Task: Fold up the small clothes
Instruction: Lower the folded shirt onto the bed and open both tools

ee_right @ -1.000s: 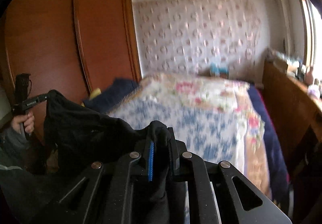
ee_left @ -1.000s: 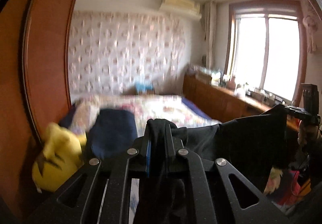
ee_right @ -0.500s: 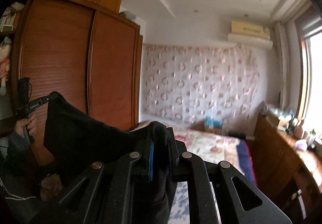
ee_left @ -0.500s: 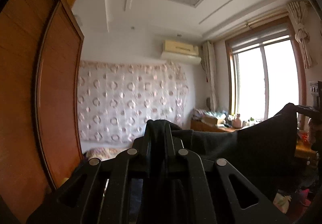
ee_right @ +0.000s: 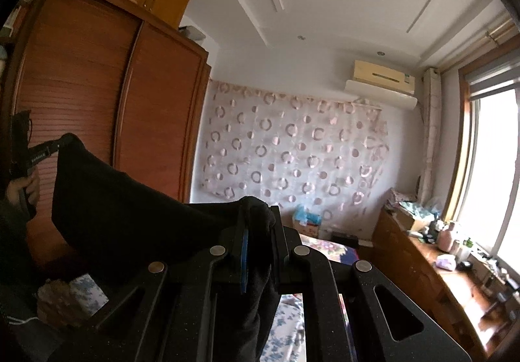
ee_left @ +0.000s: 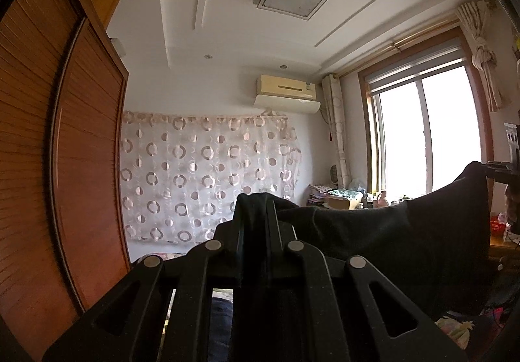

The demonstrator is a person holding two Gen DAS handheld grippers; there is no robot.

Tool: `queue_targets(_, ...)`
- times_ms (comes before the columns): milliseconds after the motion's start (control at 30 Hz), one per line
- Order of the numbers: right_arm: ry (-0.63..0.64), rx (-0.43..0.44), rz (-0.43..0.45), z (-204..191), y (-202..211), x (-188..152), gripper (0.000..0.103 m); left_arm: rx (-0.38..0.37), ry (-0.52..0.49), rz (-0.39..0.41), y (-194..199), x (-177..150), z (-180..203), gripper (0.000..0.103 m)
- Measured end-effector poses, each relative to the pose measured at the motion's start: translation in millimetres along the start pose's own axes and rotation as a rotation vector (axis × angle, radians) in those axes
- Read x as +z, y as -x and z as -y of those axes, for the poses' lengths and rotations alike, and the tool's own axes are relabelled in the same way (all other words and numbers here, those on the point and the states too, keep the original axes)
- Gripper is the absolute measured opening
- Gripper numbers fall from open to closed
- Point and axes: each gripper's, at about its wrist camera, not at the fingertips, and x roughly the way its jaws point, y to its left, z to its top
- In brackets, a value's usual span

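Beside the wooden wardrobe, the left gripper is pinching one corner of a black garment, its jaws pressed tight on the cloth. The garment is hanging stretched in the air between both tools, high above the bed. Toward the window, the right gripper is clamping the opposite corner, cloth bunching between its pads.

Both wrist cameras look level along their fingers, sharing the far curtain, air conditioner and window.
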Motion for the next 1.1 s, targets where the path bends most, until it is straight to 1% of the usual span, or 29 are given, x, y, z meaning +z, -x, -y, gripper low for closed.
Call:
queue_targets(67,0.000,-0.009,-0.007,-2.4,5.5,5.9,0.010,-0.001,0.001,-0.007,-6.6,-0.5,0.9,0.010)
queue_targets(167,-0.004,-0.027,-0.018,8.7,12.1,17.1,0.010,-0.003,-0.001,-0.035,-23.5,-5.2,4.3,0.010)
queue_targets(300,-0.018,-0.036,-0.071,14.1,-13.8,15.0,0.010,0.016,-0.013,-0.105,-63.2,-28.5,5.7,0.010)
queue_targets(367,-0.015,-0.047,-0.117,17.8,-40.0,8.3,0.010,0.026,-0.010,-0.166,-98.5,-52.5,2.0,0.010)
queue_targets(467,-0.036,-0.032,-0.196,24.5,-93.1,-17.4,0.010,0.038,-0.017,-0.246,-153.1,-94.8,-3.9,0.010)
queue_targets(533,-0.051,-0.023,-0.247,30.5,-134.8,-41.7,0.010,0.059,-0.023,-0.319,-192.9,-124.9,-6.7,0.010)
queue_targets(600,-0.066,-0.017,-0.298,35.9,-180.2,-70.2,0.010,0.060,-0.015,-0.384,-230.1,-155.8,-9.6,0.010)
queue_targets(667,-0.088,-0.017,-0.347,40.9,-221.7,-95.3,0.010,0.063,-0.026,-0.438,-261.4,-179.5,-8.4,0.010)
queue_targets(767,-0.115,-0.029,-0.412,46.6,-277.4,-124.4,0.010,0.069,-0.044,-0.501,-292.5,-198.3,-5.9,0.010)
queue_targets(833,-0.135,-0.029,-0.444,52.2,-307.9,-132.4,0.011,0.072,-0.048,-0.538,-310.2,-210.5,-4.8,0.010)
queue_targets(967,-0.170,-0.043,-0.501,66.0,-359.8,-136.9,0.011,0.073,-0.044,-0.591,-334.4,-224.3,-6.8,0.010)
queue_targets(1100,-0.198,-0.037,-0.543,84.6,-392.9,-127.8,0.011,0.065,-0.047,-0.639,-352.4,-236.9,-9.8,0.010)
